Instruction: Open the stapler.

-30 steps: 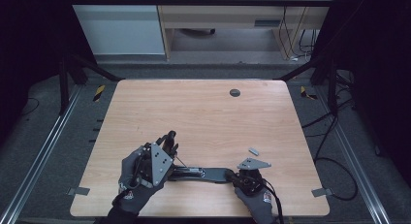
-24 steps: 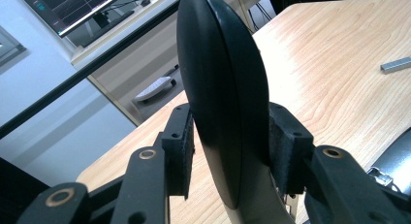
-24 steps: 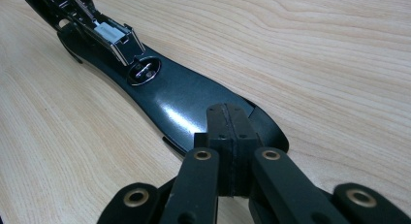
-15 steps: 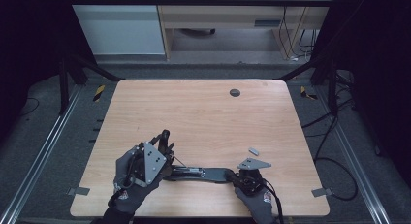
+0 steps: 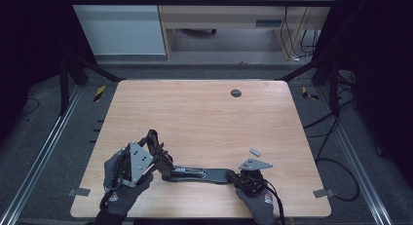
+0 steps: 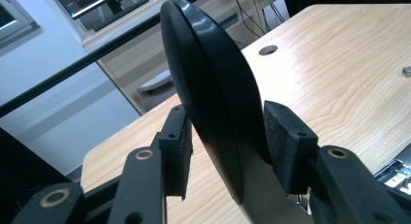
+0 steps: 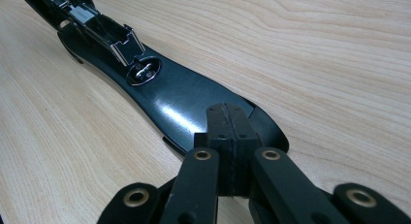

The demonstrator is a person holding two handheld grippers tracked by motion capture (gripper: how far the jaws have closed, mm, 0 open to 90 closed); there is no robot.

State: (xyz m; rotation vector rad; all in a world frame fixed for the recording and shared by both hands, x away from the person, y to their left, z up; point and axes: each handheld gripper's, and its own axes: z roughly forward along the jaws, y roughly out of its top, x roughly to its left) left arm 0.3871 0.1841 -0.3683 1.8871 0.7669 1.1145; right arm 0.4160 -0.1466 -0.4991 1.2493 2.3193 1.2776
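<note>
**High view: stapler laid open between two grippers**

High view first, and at the near left of the table [image 5: 204, 118] a gloved hand [image 5: 122, 196] holds the left gripper [image 5: 163, 161] at the raised top arm of a black stapler [image 5: 202, 174]. The stapler is swung open along the front of the table, its base running flat toward the right. Left gripper view gives the close look: the domed black lid [image 6: 213, 98] stands upright between the two pads [image 6: 286, 151]. The right pad sits against the lid's side, the left pad just beside its other face with a thin gap showing. Those jaws have just been opening with the lid between them, so the grip reads as loosened, not clamped.

Moving right along the base, the metal staple channel [image 7: 104, 32] lies exposed, and a round rivet [image 7: 144, 71] shows behind it in the right gripper view.

Further right, the right gripper [image 5: 248, 178] sits at the base's far end, with the other gloved hand [image 5: 263, 205] behind it. Right gripper view shows its jaws fully closed, pad against pad, tips resting on the rounded end of the base [image 7: 194, 107], pressing down rather than pinching it.

Beyond, a small grey piece [image 5: 254, 151] lies on the wood, well apart from the stapler. A round hole [image 5: 235, 93] marks the far side.
</note>
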